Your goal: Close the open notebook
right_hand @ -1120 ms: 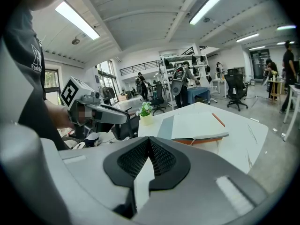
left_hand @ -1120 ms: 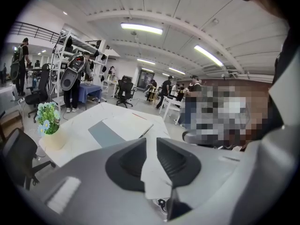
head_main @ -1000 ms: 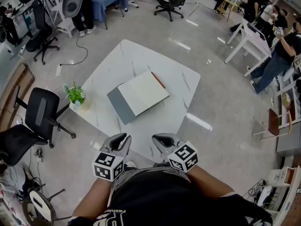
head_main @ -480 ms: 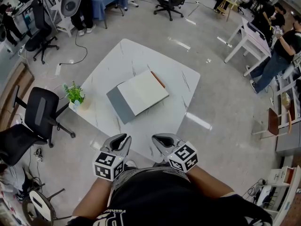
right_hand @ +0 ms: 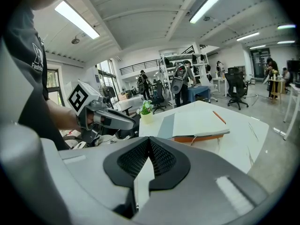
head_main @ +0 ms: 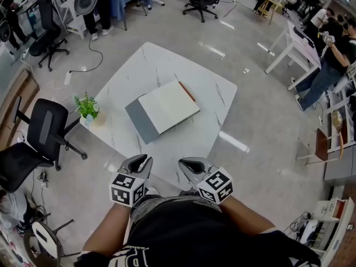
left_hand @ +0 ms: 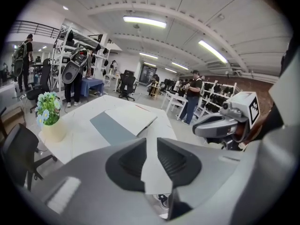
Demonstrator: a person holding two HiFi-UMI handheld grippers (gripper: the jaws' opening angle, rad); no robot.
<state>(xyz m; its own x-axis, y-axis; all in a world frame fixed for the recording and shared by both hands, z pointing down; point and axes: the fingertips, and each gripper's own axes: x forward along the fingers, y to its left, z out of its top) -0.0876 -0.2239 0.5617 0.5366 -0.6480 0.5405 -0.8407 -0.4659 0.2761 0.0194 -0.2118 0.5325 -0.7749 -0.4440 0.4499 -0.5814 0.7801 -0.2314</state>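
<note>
The open notebook (head_main: 167, 108) lies in the middle of the white marble table (head_main: 153, 68), cream pages up, its grey cover (head_main: 141, 124) spread flat to the left. An orange pencil (head_main: 187, 93) rests along its far right edge. Both grippers hover off the table's near corner, well short of the notebook. My left gripper (head_main: 140, 162) holds nothing, and its jaws stand a narrow gap apart. My right gripper (head_main: 188, 164) has its pads touching at the tips and is empty. The notebook (left_hand: 129, 118) shows ahead in the left gripper view, and the notebook (right_hand: 199, 123) also in the right gripper view.
A small potted plant (head_main: 88, 109) stands on the table's left corner. A black office chair (head_main: 41, 135) sits to the left of the table. More chairs, white desks (head_main: 295, 40) and people fill the room's far side and right side.
The head view has shifted slightly. My left gripper has edged up a little toward the table. The notebook lies as before.
</note>
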